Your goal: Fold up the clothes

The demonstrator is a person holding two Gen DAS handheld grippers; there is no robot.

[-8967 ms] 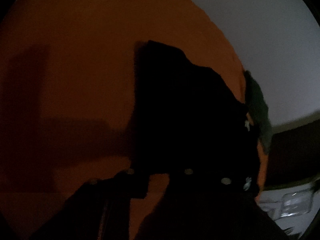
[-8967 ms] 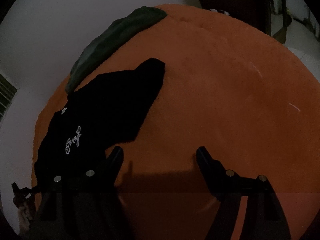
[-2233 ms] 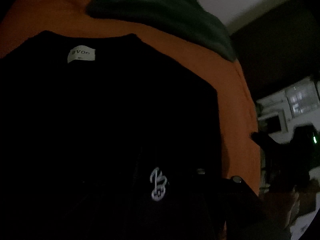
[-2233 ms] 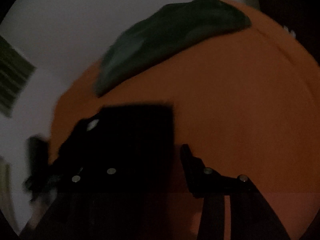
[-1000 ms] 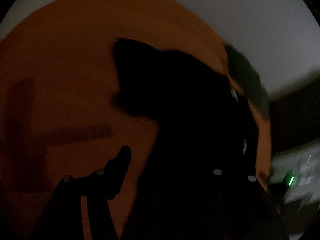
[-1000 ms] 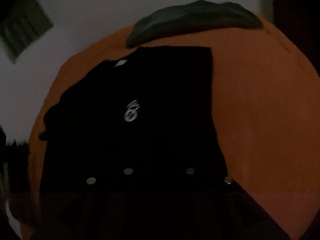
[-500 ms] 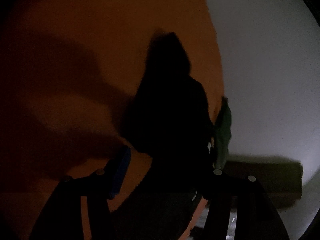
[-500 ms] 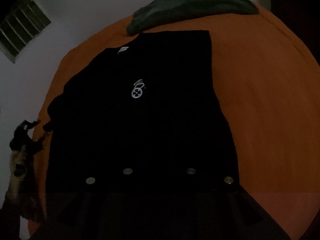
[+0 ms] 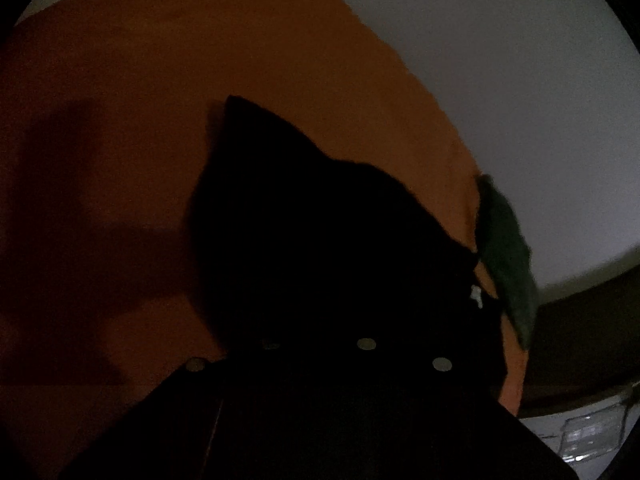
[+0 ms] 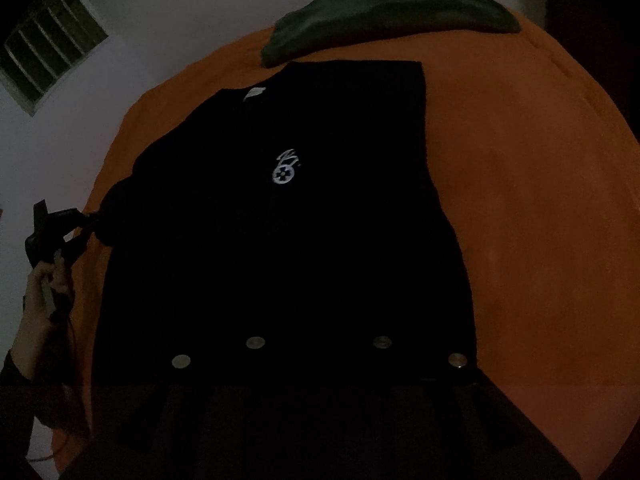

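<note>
1. Black T-shirt (image 10: 280, 240) is laid front-up on the orange blanket (image 10: 520, 208), white chest logo (image 10: 285, 170) and neck label (image 10: 253, 93) showing; collar end is pointed at the dark green cloth (image 10: 384, 4) bunched along the far edge.
2. Shirt's right side is seen as one straight edge w/ no sleeve sticking out, so that side looks folded in already; left sleeve area is bunched up.
3. Left gripper (image 10: 86, 222) is seen in the right wrist view pinching that bunched sleeve at the blanket's left edge, held by a hand (image 10: 40, 304).
4. Right gripper (image 10: 318, 364) is down at the hem; fingers are lost black-on-black against the fabric, so spread vs. pinching can't be told.
5. In the left wrist view, a dark peak of fabric (image 9: 256, 140) is seen lifted over the blanket.
6. Judged step: left sleeve being carried in over the body.
7. To do it well: sleeve should be kept taut, fold line matched parallel to the straight right edge, fabric lowered flat before release, hem kept anchored so nothing gets dragged.
</note>
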